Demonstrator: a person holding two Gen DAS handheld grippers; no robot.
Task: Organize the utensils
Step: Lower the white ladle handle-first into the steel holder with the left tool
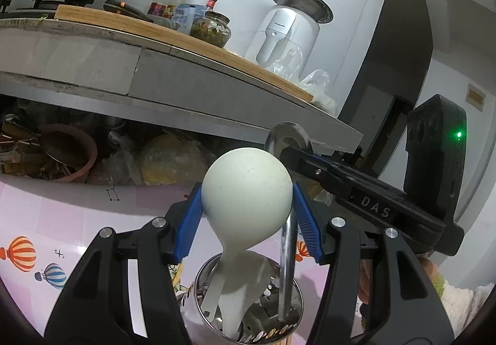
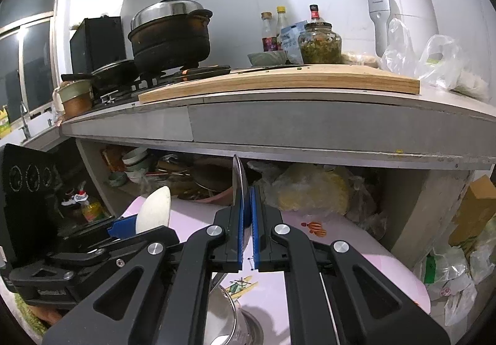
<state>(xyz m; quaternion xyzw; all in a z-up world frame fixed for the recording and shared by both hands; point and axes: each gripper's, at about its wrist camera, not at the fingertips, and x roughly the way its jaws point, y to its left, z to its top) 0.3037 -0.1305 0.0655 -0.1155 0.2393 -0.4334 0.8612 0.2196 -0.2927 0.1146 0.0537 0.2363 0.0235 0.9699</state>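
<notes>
Left wrist view: the left gripper (image 1: 247,214) has its blue pads pressed on either side of the round bowl of a pale cream plastic ladle (image 1: 246,190), jaws about half spread and holding it. The ladle's handle runs down from the gripper into the perforated stainless-steel utensil holder (image 1: 248,298) directly below the fingertips, so this piece looks seated or nearly seated but not yet released. A white flat spatula-like utensil (image 1: 214,292) already stands in the holder. A steel utensil with a hooked handle (image 1: 286,267) also stands in it, just right of the ladle; the right gripper (image 1: 297,155) grips its hooked top, above and beyond the left fingertips. Judgement: most of the sorting seems done; both held pieces remain to be let go. No loose utensils show on the surface. The holder sits on a pink tabletop printed with hot-air balloons (image 1: 46,221), low beside a grey kitchen counter (image 1: 155,65). Right wrist view: right gripper (image 2: 247,217) jaws nearly together, clamped on a thin steel edge of that utensil (image 2: 238,183). The ladle bowl (image 2: 155,210) and left gripper (image 2: 124,228) lie to its left; the holder's rim (image 2: 223,314) sits below. Ahead, the counter carries a wooden board (image 2: 279,81), a lidded black pot (image 2: 170,31), bottles, a glass jar (image 2: 319,44) and a white appliance (image 2: 400,10); the shelf beneath is cluttered with bowls and bags.
</notes>
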